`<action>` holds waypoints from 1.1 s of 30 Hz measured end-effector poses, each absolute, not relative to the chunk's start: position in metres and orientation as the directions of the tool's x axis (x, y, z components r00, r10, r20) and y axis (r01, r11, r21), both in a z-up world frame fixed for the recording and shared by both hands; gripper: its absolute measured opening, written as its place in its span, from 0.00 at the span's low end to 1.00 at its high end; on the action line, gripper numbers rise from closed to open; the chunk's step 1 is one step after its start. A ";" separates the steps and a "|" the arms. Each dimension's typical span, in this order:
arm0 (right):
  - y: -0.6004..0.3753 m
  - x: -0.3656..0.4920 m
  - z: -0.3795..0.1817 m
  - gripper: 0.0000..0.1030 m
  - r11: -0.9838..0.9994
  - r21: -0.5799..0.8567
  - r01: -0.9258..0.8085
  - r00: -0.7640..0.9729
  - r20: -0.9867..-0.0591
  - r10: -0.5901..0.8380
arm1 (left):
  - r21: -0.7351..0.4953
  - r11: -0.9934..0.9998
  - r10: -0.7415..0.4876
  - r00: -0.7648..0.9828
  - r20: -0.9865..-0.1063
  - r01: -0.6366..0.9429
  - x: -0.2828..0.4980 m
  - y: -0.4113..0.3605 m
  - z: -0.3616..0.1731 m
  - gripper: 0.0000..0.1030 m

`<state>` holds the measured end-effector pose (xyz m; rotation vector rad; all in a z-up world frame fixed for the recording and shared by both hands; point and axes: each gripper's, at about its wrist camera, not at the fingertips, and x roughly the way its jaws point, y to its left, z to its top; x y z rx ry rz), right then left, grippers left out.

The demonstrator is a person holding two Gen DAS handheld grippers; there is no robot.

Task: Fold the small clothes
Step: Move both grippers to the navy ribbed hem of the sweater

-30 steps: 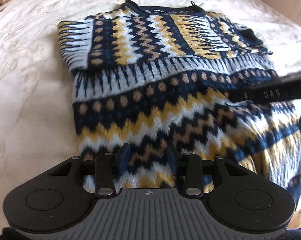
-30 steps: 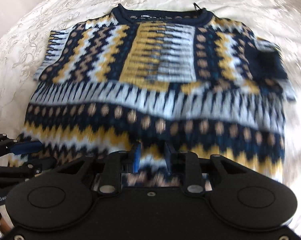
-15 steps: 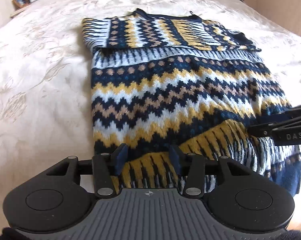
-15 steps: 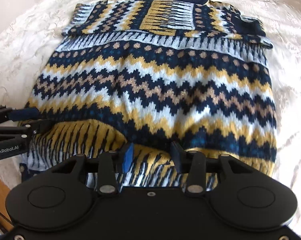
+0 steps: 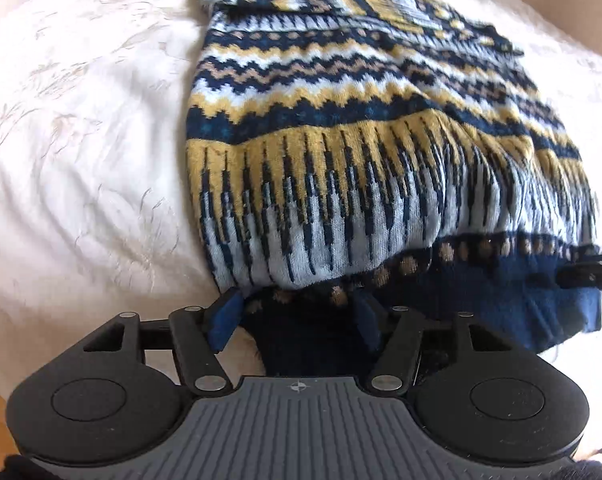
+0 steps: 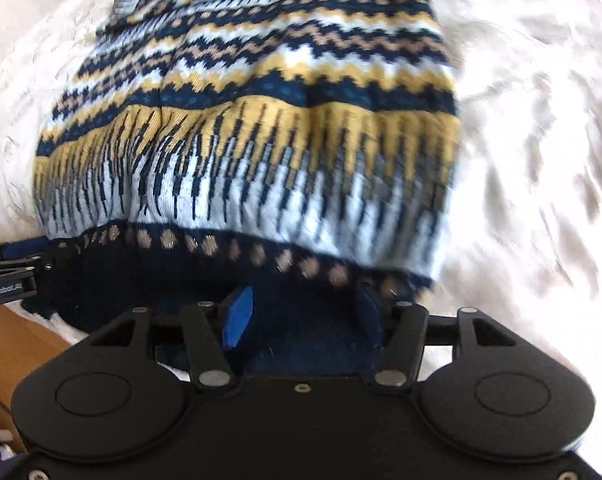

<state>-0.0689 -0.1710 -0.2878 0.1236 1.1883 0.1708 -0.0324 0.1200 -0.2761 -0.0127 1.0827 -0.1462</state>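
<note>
Our left fingers (image 5: 297, 322) and right fingers (image 6: 303, 318), just spreading, straddle the navy-and-yellow patterned knit sweater's (image 5: 373, 128) dark hem; its length runs ahead.

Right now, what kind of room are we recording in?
Probably a bedroom. The patterned knit sweater lies on a wide, soft white embroidered bedspread that rumples like bedding, and wood flooring shows beyond its near edge.

The sweater (image 5: 361, 128) is knit in navy, yellow, white and tan zigzag bands. It lies flat on the bed (image 5: 81, 140), sleeves folded in, its navy hem nearest and hanging slightly past the bed's edge.
</note>
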 end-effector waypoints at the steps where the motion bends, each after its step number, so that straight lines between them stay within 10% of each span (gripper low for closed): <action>1: -0.176 -0.072 -0.285 0.61 0.978 0.202 -0.057 0.375 -0.903 0.208 | -0.092 0.991 -0.128 0.460 -0.878 0.100 -0.033 0.121 -0.276 0.57; 13: -0.216 -0.084 -0.300 0.74 0.960 0.274 0.049 0.419 -0.878 0.229 | -0.161 0.986 -0.165 0.501 -0.849 0.052 -0.058 0.136 -0.278 0.61; 19: -0.213 -0.095 -0.306 1.00 0.947 0.321 -0.006 0.438 -0.851 0.291 | -0.196 0.979 -0.198 0.524 -0.829 0.059 -0.061 0.136 -0.282 0.75; 33: -0.207 -0.091 -0.307 1.00 0.954 0.292 -0.065 0.398 -0.869 0.293 | -0.283 0.957 -0.278 0.445 -0.851 0.056 -0.044 0.110 -0.283 0.76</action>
